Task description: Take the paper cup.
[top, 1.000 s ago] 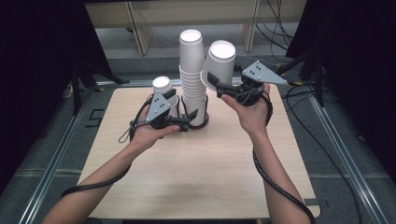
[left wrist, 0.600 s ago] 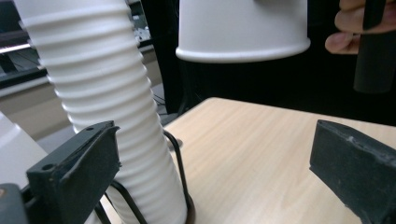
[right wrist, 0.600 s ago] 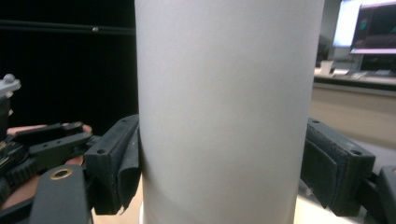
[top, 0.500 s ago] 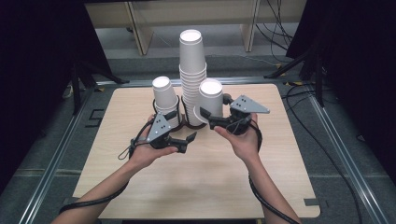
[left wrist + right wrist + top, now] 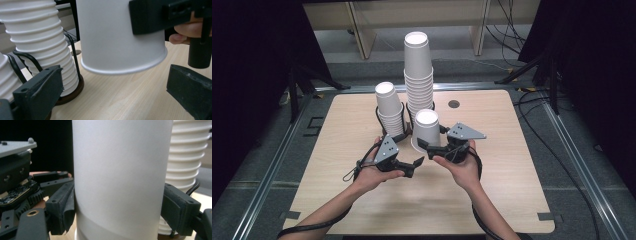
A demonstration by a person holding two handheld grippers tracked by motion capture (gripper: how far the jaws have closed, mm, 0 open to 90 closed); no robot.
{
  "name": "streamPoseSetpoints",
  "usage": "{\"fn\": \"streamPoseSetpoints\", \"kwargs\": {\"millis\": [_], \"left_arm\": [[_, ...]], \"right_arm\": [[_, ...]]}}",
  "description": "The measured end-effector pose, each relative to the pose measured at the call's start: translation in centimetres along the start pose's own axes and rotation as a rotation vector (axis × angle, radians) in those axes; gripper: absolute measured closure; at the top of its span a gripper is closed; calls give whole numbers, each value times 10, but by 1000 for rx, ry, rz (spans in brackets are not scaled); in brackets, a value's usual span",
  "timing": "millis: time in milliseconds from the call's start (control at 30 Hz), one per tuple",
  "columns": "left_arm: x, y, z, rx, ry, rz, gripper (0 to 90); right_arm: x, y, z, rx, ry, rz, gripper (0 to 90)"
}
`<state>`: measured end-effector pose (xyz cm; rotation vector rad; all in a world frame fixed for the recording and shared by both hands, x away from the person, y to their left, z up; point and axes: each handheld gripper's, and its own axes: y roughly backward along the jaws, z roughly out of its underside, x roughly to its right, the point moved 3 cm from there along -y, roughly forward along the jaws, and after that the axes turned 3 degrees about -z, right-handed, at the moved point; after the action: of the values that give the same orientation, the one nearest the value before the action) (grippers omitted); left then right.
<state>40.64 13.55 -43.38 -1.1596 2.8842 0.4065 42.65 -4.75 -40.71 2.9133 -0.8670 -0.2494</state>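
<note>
Dark walls and trailing cables framed a pale wooden surface [image 5: 362, 200] on which two stacks of upside-down white paper cups stood in wire holders: a tall stack [image 5: 418, 75] at the back and a shorter stack [image 5: 389, 110] to its left. In front of the tall stack, the right gripper [image 5: 428, 146] held a single cup [image 5: 426, 131], also upside down, its fingers [image 5: 61, 207] pressed against opposite sides of the wall. The cup's long axis stood nearly upright, and in the left gripper view its rim [image 5: 125, 68] hung a little above the surface, tilted slightly, not yet touching the wood. The left gripper [image 5: 412, 166] lay low just beside and in front of the cup, its fingers [image 5: 40, 92] spread wide with nothing between them, the cup ahead of and above them. Judging from this, the right hand was placed to set the cup down; the rim had only to drop straight onto the wood.
</note>
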Motion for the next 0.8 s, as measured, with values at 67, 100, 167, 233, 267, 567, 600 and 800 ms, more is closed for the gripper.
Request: {"fn": "streamPoseSetpoints", "kwargs": {"millis": [67,100,167,233,267,567,600,800], "left_arm": [[-1,-1,2,-8,5,0,2],[-1,-2,3,2,10,0,2],[-3,-2,4,-11,16,-1,1],[-2,-3,6,-13,22,4,0],[-2,-3,7,-15,24,7,0],[2,-8,8,-22,30,17,0],[2,-8,8,-22,32,18,0],[3,-12,9,-29,33,17,0]], "right_arm": [[-2,-1,5,-16,-20,-5,212],[-1,-2,6,-15,-5,2,212],[-3,-4,9,-24,-29,-16,212],[-3,-6,12,-30,-19,-12,212],[-4,-7,13,-38,-13,-16,212],[-8,-13,17,-46,-18,-36,212],[-9,-14,17,-44,-29,-35,212],[-11,-17,18,-42,1,-33,212]]}}
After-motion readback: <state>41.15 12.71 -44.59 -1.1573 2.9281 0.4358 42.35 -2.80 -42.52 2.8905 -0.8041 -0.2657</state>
